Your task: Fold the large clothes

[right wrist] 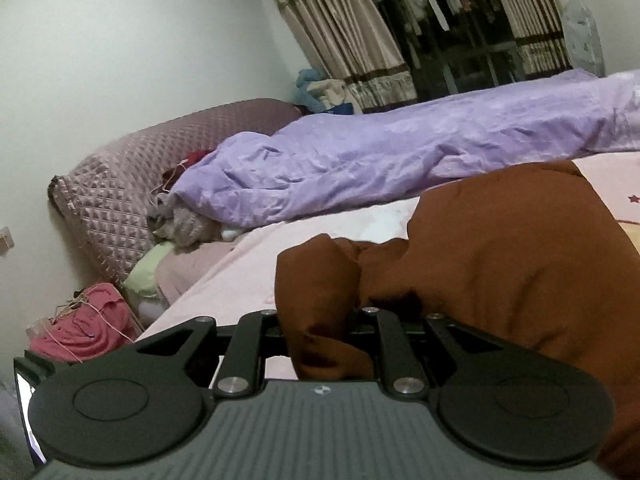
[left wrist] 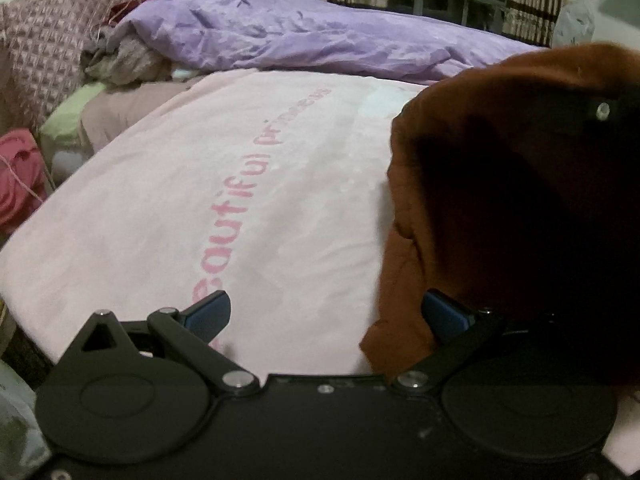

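Observation:
A large rust-brown garment (left wrist: 520,208) is bunched at the right of the pink bed sheet (left wrist: 200,200). My left gripper (left wrist: 326,316) is open, its blue-padded fingers (left wrist: 212,314) spread wide just above the sheet, with the garment's edge by the right finger. In the right wrist view the same brown garment (right wrist: 500,264) rises in a heap, and a fold of it runs down between the arms of my right gripper (right wrist: 320,336). The right fingertips are hidden under the cloth. The jaws stand close together on that fold.
A crumpled purple duvet (left wrist: 300,36) lies along the far side of the bed. A quilted mauve headboard cushion (right wrist: 116,184) and a green pillow (right wrist: 148,268) are at the left. A red cloth pile (right wrist: 84,328) sits beside the bed. Curtains (right wrist: 352,40) hang behind.

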Demonstrator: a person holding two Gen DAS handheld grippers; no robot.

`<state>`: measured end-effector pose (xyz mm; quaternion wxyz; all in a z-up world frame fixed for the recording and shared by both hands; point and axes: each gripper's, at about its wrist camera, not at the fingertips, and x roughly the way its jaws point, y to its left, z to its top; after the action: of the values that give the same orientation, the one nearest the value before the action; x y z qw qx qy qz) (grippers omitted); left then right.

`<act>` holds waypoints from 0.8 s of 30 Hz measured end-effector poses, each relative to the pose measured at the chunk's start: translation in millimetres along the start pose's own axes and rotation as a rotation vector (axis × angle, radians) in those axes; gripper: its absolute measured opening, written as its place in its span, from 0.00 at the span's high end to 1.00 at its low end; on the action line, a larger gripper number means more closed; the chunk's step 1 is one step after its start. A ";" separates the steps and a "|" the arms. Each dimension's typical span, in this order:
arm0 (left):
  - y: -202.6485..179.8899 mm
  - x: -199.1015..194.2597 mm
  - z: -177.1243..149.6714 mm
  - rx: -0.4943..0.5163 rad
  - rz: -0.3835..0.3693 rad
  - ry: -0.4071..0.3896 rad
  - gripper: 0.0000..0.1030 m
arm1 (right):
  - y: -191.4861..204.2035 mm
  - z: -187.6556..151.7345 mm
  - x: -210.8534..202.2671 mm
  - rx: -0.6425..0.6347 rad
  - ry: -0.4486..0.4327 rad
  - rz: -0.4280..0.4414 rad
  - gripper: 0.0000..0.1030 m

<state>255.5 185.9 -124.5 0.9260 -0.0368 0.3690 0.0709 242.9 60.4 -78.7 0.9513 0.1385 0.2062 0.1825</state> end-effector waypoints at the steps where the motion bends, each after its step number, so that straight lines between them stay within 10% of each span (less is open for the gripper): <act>1: 2.7 -1.5 -0.6 -0.006 -0.007 0.000 0.00 | 0.6 -6.8 8.7 -0.001 0.022 -0.004 0.82; 15: -5.3 -7.4 -14.2 0.016 0.029 0.015 0.00 | 20.3 -44.4 31.1 -0.150 0.155 -0.076 0.66; 24: -3.8 -5.1 -14.8 0.020 0.048 0.017 0.00 | 10.9 -50.8 40.2 -0.116 0.180 -0.080 0.75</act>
<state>242.5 179.8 -131.6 0.9212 -0.0194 0.3784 0.0889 251.4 96.0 -133.3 0.9419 0.0582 0.2851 0.1678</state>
